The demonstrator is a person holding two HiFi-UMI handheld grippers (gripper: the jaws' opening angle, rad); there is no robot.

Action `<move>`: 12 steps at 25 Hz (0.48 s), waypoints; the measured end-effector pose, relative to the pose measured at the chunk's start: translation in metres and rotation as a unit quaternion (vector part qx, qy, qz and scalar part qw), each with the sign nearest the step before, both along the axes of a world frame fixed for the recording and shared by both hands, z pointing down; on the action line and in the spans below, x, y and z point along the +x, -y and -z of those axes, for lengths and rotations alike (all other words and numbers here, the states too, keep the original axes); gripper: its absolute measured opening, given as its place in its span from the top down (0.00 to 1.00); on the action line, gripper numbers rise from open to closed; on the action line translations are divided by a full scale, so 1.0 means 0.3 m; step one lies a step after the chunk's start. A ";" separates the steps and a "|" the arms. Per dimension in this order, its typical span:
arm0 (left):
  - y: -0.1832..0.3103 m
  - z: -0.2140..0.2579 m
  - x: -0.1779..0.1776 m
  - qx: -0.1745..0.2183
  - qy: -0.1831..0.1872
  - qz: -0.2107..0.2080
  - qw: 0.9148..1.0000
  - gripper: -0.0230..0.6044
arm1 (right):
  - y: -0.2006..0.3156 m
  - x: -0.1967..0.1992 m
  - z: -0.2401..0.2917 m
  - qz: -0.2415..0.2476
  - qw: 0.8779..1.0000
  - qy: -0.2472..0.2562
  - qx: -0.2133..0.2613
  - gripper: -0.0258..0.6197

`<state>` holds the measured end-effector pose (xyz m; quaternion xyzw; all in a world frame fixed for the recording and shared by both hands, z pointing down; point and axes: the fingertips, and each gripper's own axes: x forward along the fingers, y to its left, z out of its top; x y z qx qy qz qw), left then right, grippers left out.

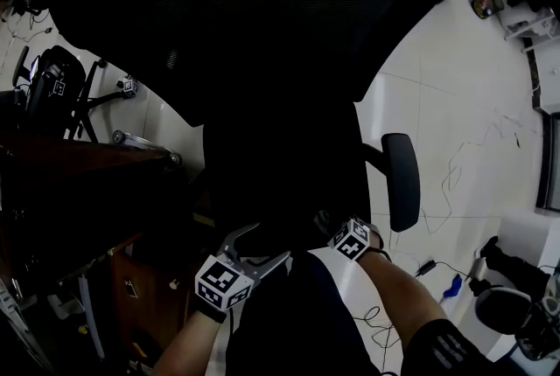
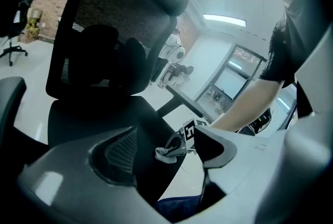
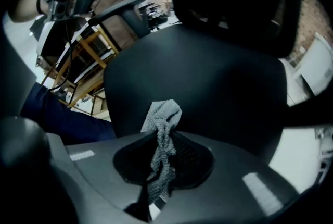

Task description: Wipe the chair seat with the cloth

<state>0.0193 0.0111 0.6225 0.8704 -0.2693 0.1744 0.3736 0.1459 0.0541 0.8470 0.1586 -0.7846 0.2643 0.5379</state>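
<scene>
A black office chair fills the head view, with its seat (image 1: 280,177) below the mesh backrest (image 1: 262,24). My right gripper (image 1: 339,230) is low over the seat's front edge, shut on a small grey cloth (image 3: 162,126). The cloth bunches out past the jaws and rests against the seat (image 3: 208,77). My left gripper (image 1: 267,245) is held open just left of it, off the seat's front corner, with nothing between its jaws. In the left gripper view, the right gripper (image 2: 179,139) and its cloth (image 2: 166,154) show at the seat (image 2: 104,119) edge.
The chair's right armrest (image 1: 401,180) stands out over the white floor. A wooden desk (image 1: 131,274) sits close on the left, with another black chair (image 1: 52,86) beyond it. Cables (image 1: 437,269) and equipment lie on the floor to the right.
</scene>
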 end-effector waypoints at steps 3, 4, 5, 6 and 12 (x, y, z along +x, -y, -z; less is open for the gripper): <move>0.015 0.017 0.073 0.001 -0.008 -0.017 1.000 0.38 | 0.022 0.115 0.017 -0.036 0.999 -0.016 0.007 0.89; 0.017 0.021 0.090 0.002 -0.009 -0.023 1.000 0.38 | 0.028 0.144 0.020 -0.047 0.999 -0.021 0.009 0.89; 0.018 0.025 0.104 0.002 -0.010 -0.027 1.000 0.38 | 0.033 0.167 0.023 -0.059 0.998 -0.025 0.010 0.89; 0.019 0.030 0.114 0.002 -0.011 -0.030 0.999 0.38 | 0.037 0.187 0.027 -0.074 0.997 -0.028 0.010 0.89; 0.030 0.053 0.112 0.001 -0.011 -0.026 1.000 0.38 | 0.055 0.223 0.051 -0.136 0.990 -0.028 0.002 0.89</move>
